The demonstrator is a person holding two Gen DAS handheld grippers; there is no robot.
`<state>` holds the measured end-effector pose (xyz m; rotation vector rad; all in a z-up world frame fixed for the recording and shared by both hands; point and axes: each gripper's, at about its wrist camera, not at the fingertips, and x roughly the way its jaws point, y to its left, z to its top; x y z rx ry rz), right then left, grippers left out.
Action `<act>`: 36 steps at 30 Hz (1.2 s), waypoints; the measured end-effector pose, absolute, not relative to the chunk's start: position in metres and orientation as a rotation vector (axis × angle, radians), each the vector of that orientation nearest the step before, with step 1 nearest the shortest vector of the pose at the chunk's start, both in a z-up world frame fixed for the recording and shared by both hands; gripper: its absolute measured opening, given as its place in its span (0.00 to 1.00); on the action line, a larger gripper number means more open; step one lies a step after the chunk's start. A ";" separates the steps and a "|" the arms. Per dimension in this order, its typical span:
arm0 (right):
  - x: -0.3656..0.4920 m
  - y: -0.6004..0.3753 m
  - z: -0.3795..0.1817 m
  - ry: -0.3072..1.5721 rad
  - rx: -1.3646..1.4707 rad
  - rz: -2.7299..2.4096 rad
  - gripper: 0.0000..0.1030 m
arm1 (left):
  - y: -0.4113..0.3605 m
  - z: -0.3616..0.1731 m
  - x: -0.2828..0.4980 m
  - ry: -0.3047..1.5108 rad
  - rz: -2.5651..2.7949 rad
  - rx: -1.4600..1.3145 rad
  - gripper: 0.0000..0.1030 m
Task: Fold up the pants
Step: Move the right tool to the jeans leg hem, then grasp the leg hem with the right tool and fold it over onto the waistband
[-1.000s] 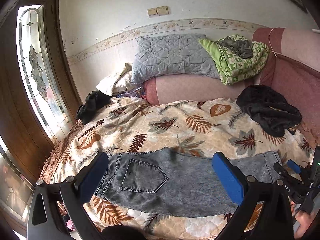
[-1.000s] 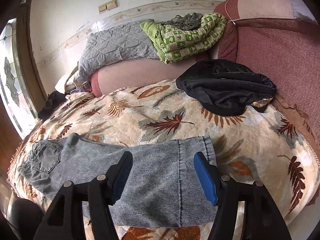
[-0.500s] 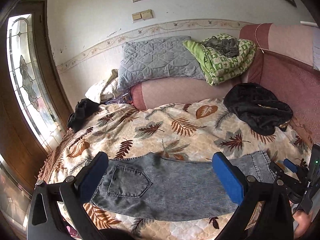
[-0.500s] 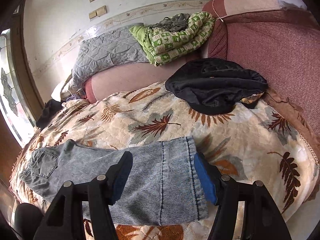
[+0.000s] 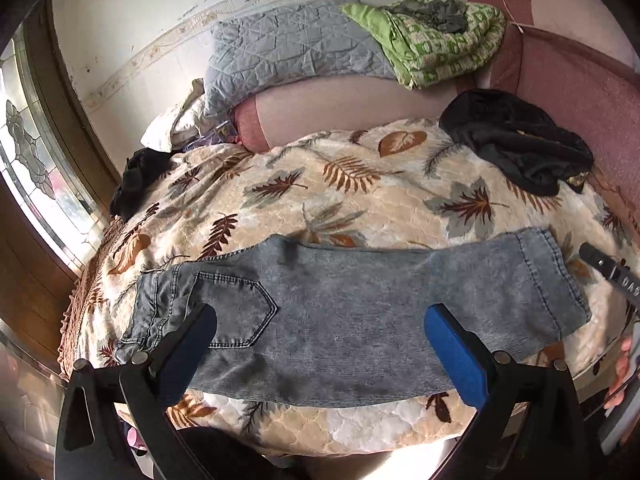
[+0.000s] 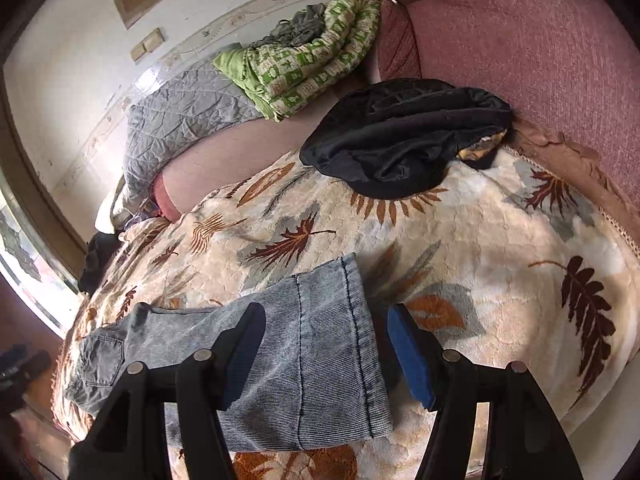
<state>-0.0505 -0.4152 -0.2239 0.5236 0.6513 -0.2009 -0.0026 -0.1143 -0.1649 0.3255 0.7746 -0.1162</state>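
1. Lying flat across the near edge of the bed (image 5: pixel 360 184), the grey denim pants (image 5: pixel 340 312) appear already folded lengthwise, one leg over the other, with the back pocket facing up at the waist end on the left and the hems at the right.
2. The left hand-held gripper (image 5: pixel 320 344) hovers over the pants' middle with its jaws spread wide, holding nothing.
3. The right hand-held gripper (image 6: pixel 324 348) hangs above the hem end, jaws also wide and empty, straddling the hem edge.
4. Judging from this layout, the lengthwise fold looks done; the crosswise folds, bringing hems toward waist, seem left to do.
5. A black garment (image 6: pixel 404 136) lies well apart, near the headboard.
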 end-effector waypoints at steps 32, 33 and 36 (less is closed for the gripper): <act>0.014 -0.446 -0.292 0.937 0.781 -0.053 0.47 | -0.107 -0.254 0.049 0.923 -0.049 0.383 1.00; 0.014 -0.446 -0.294 0.944 0.784 -0.044 0.32 | -0.105 -0.259 0.054 0.931 -0.041 0.381 1.00; 0.016 -0.441 -0.296 0.948 0.804 -0.005 0.21 | -0.101 -0.274 0.066 0.982 -0.014 0.387 1.00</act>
